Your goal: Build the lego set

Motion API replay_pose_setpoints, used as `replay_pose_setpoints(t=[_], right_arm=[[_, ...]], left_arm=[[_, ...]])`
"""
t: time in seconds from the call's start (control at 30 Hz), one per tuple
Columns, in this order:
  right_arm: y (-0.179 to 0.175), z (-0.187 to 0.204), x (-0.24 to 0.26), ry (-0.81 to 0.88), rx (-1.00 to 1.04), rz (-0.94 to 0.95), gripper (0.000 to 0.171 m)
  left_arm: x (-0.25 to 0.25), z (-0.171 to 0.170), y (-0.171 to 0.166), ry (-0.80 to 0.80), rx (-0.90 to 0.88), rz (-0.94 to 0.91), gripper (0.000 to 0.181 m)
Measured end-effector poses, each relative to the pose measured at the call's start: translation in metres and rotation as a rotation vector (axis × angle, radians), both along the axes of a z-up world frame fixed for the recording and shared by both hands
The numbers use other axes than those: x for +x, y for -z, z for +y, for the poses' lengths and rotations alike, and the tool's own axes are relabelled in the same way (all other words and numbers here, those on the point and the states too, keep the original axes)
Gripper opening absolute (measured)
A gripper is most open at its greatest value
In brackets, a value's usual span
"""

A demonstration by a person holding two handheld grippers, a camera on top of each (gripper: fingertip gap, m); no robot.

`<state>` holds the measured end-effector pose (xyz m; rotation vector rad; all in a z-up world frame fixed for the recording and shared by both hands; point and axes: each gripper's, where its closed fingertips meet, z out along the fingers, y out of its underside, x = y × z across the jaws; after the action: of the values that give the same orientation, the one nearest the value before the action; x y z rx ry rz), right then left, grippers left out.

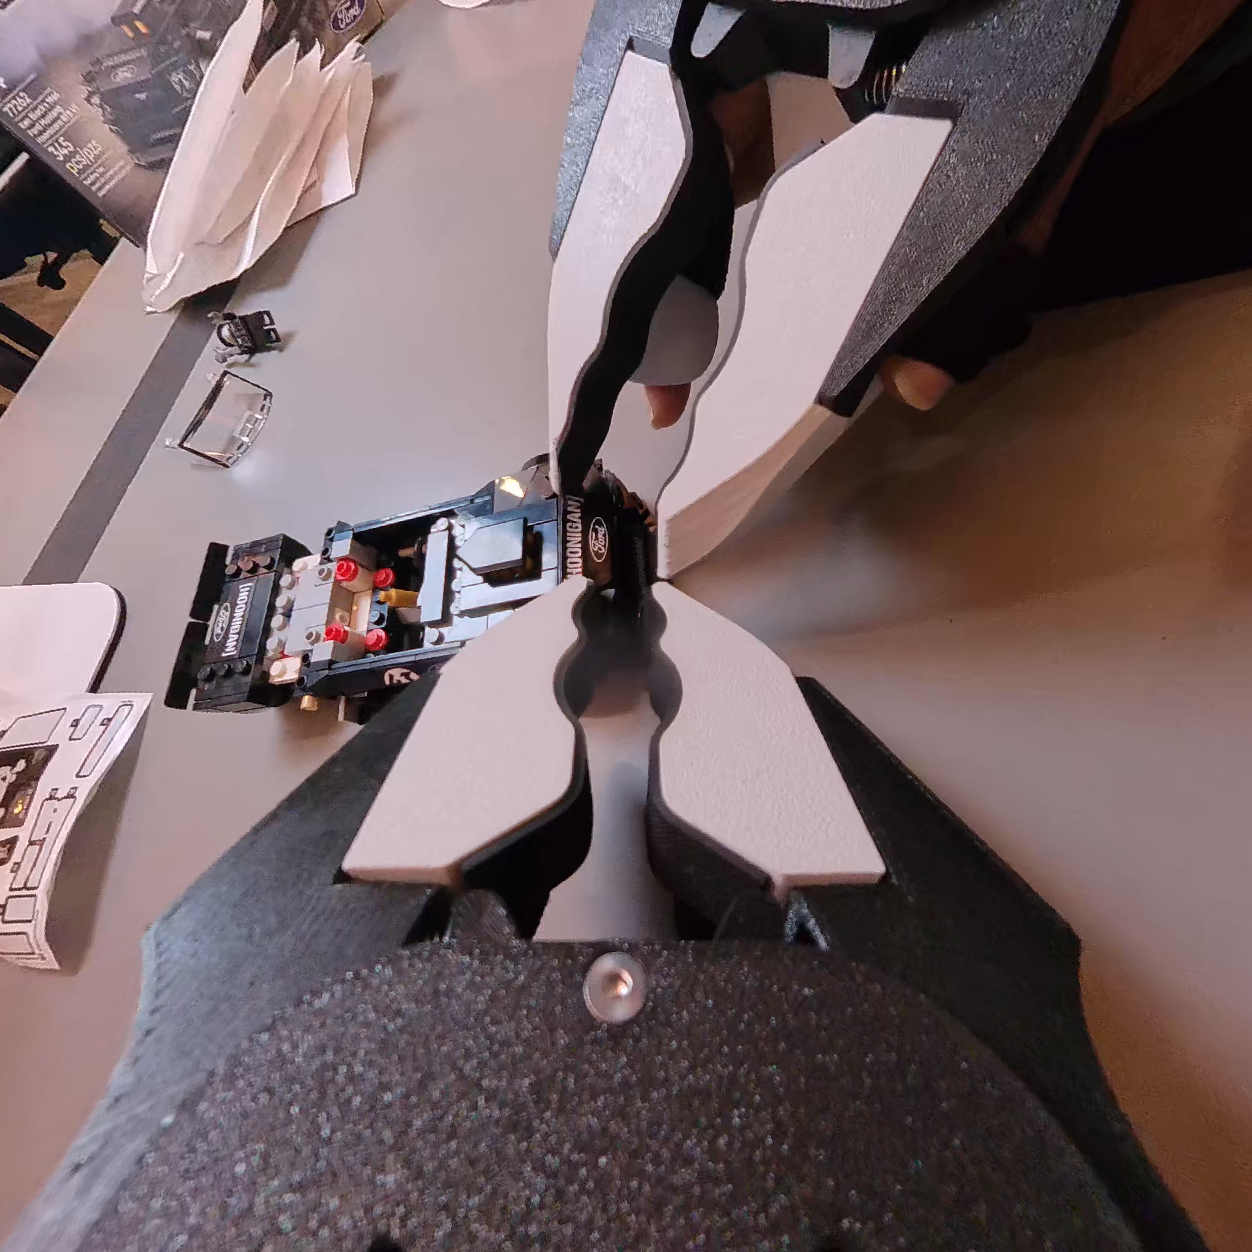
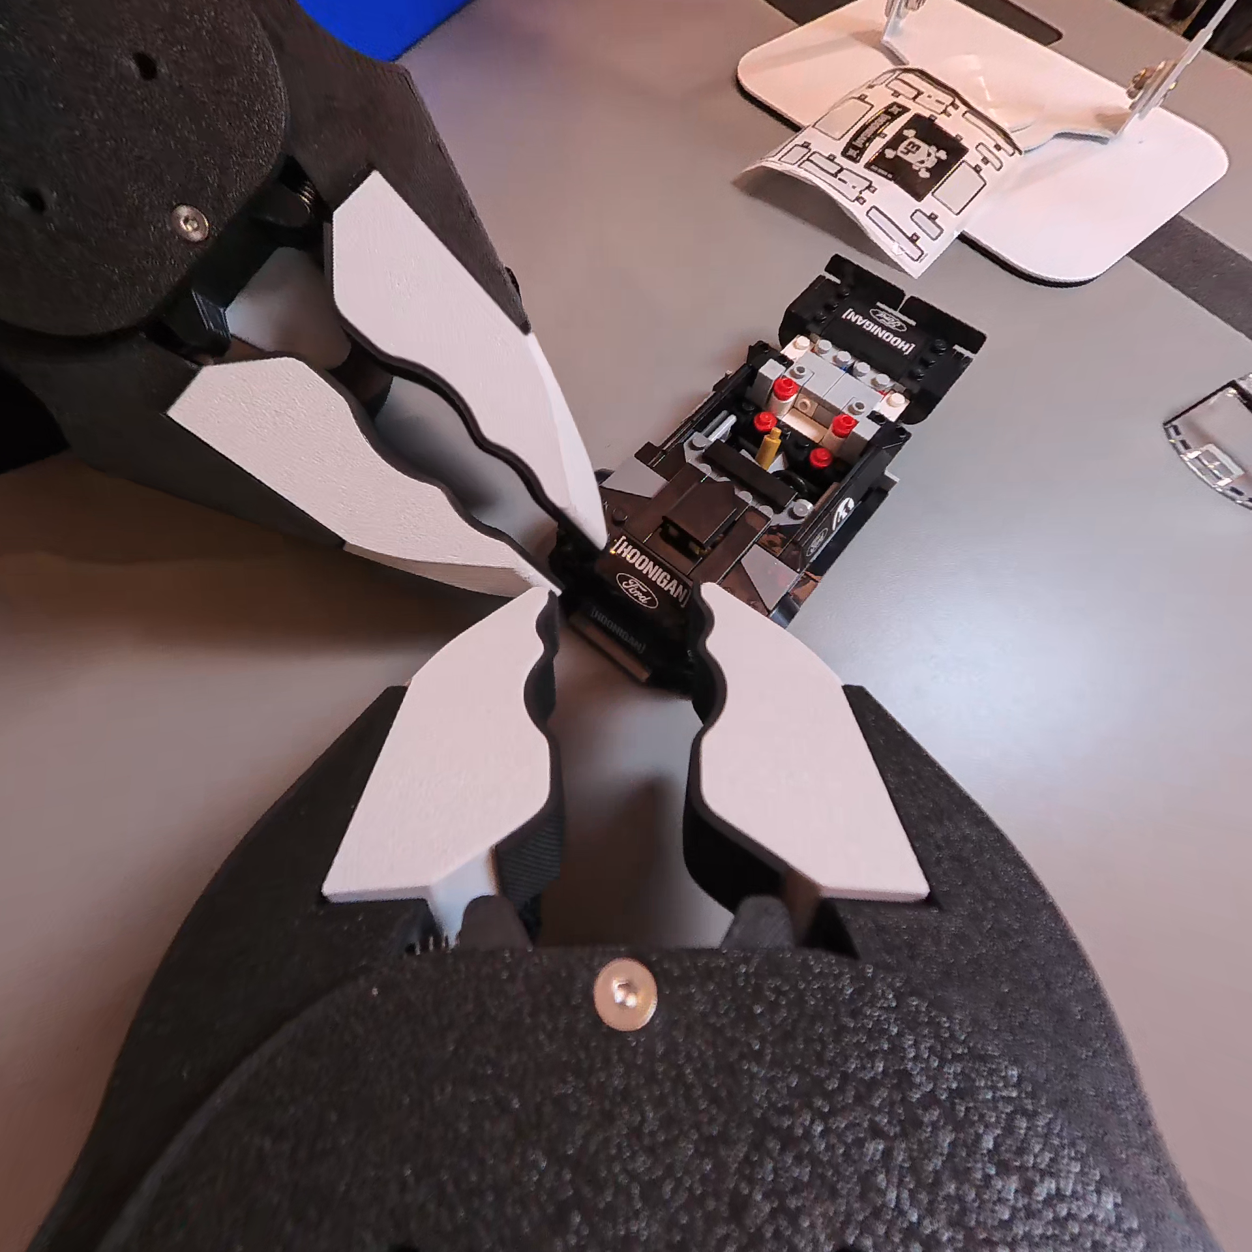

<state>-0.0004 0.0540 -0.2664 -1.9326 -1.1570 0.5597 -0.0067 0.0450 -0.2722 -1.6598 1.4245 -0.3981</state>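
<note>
A grey tabletop (image 2: pixel 948 677) carries the half-built black lego car (image 2: pixel 799 447), its open cabin showing red studs and grey bricks, nose end toward both cameras. In the right wrist view the right gripper (image 2: pixel 627 620) has its white fingers (image 2: pixel 461 745) closed onto the car's black nose piece, while the left gripper (image 2: pixel 576 549) reaches in from ten o'clock, fingers nearly together with tips at the same nose; whether they pinch it I cannot tell. At one o'clock a sticker sheet (image 2: pixel 881 156) curls over a white stand base (image 2: pixel 1084 203). The left wrist view shows a dark strip (image 1: pixel 129 406) across the table, a clear windscreen piece (image 1: pixel 227 420), white paper bags (image 1: pixel 257 156) and the set's box (image 1: pixel 88 115) at eleven o'clock.
</note>
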Motion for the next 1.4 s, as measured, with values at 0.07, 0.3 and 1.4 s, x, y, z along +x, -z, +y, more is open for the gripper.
replay_pose_setpoints(t=[0.07,0.3,1.4], right_arm=[[0.0,0.0,0.0,-0.001,0.0,0.0,0.037],[0.0,-0.001,0.0,-0.006,-0.016,0.009,0.038],[-0.005,-0.003,-0.001,-0.057,-0.103,0.074,0.051]], left_arm=[[0.0,0.001,-0.003,-0.003,0.004,-0.016,0.016],[0.005,0.005,-0.014,0.015,0.063,-0.05,0.017],[0.003,0.003,0.004,0.172,0.173,0.077,0.028]])
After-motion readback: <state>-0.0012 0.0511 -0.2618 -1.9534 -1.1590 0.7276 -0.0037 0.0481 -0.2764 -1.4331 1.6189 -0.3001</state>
